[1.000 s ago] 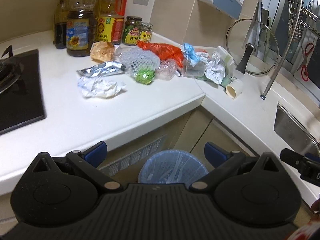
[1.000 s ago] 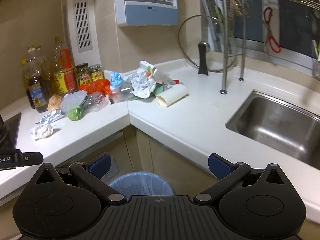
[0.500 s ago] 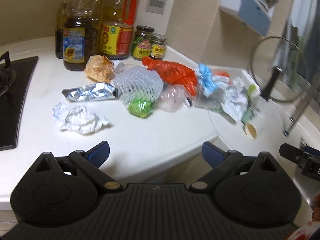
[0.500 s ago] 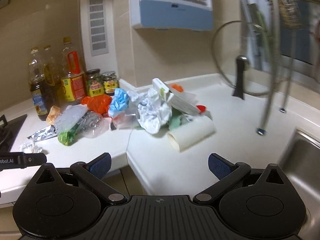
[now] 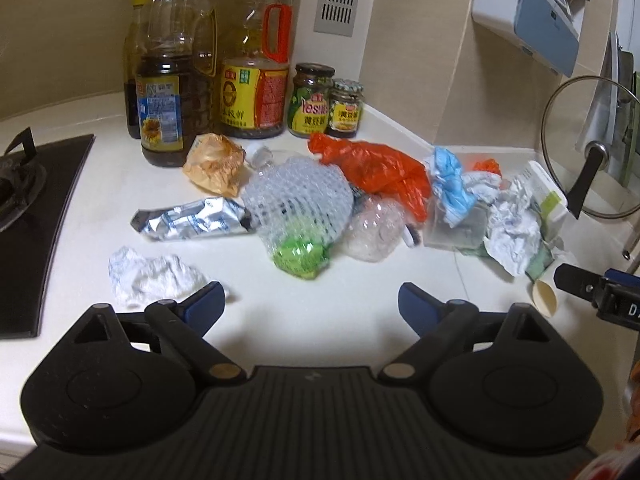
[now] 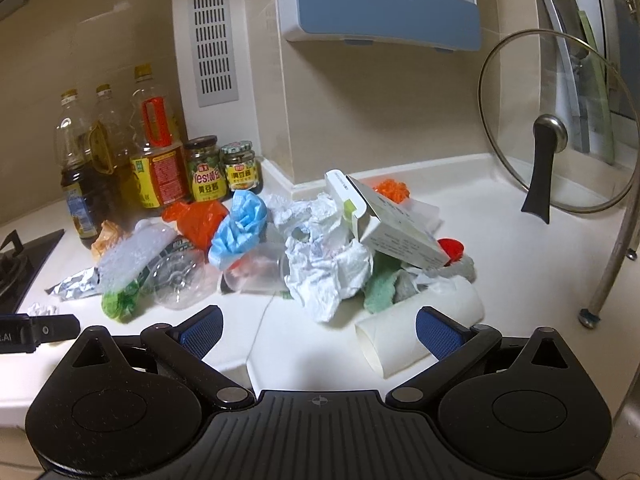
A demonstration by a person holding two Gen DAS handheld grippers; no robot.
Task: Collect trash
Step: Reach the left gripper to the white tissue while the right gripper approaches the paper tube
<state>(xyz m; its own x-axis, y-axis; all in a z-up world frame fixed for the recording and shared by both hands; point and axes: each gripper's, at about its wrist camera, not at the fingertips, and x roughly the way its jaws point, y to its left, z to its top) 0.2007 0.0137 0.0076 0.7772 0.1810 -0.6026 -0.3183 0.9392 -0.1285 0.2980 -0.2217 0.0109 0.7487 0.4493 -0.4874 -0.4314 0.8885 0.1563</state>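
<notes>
Nothing looks collected yet — the trash (image 5: pixel 320 208) lies heaped at twelve o'clock on the counter (image 5: pixel 320 320), while the left gripper (image 5: pixel 310 300), jaws just narrowing, and the right gripper (image 6: pixel 318 326) stand spread and empty.

My left gripper (image 5: pixel 310 305) sits low centre of frame, jaws wide with nothing between them, just been closing slightly. My right gripper (image 6: pixel 318 327) likewise spread wide, empty, low centre.

Beige tiled walls (image 6: pixel 360 112) meet at a corner above a white countertop (image 5: pixel 312 320). A slotted vent (image 6: pixel 212 40) (pale grey) is set in one wall beside a blue-and-white wall unit (image 6: pixel 384 8).
</notes>
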